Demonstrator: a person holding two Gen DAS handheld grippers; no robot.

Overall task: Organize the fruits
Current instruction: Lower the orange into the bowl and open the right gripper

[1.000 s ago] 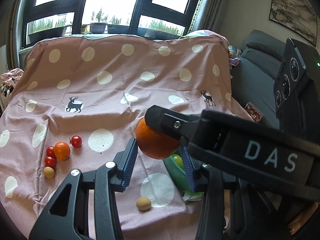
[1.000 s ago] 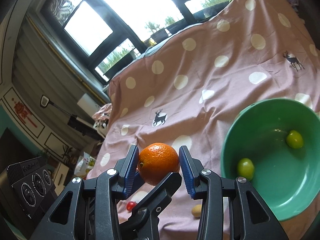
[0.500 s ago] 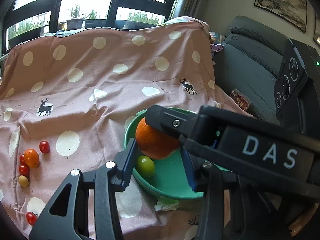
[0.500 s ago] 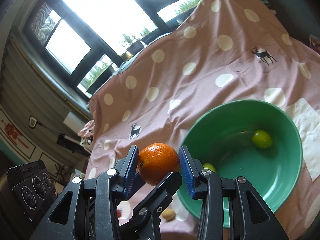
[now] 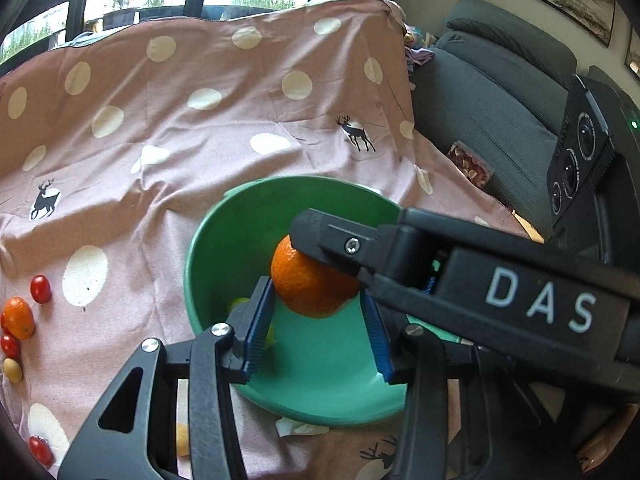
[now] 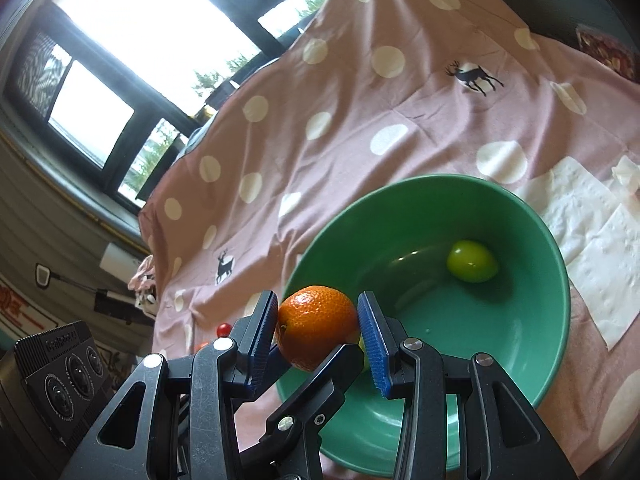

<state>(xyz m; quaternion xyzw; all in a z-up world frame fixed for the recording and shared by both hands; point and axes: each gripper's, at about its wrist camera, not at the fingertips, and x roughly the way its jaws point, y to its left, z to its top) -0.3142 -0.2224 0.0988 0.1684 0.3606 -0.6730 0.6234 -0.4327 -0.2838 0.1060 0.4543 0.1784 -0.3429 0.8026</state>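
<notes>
My right gripper (image 6: 318, 330) is shut on an orange (image 6: 316, 326), held over the near rim of the green bowl (image 6: 532, 220). In the left wrist view the orange (image 5: 310, 280) hangs over the bowl (image 5: 208, 220), under the right gripper's black finger. My left gripper (image 5: 318, 328) sits just below the orange with its blue pads spread wider than the fruit; it looks open, one pad near the orange's side. A green fruit (image 6: 472, 261) lies in the bowl; a second (image 5: 240, 302) is mostly hidden.
Cherry tomatoes (image 5: 41, 289), a small orange (image 5: 18, 318) and a yellow fruit (image 5: 12, 371) lie on the pink spotted cloth (image 5: 160, 140) at left. White paper napkins (image 6: 592, 240) lie right of the bowl. A grey sofa (image 5: 492, 92) stands at right.
Both grippers moved right together with the orange, from over the cloth to over the green bowl, which now fills the view centre.
</notes>
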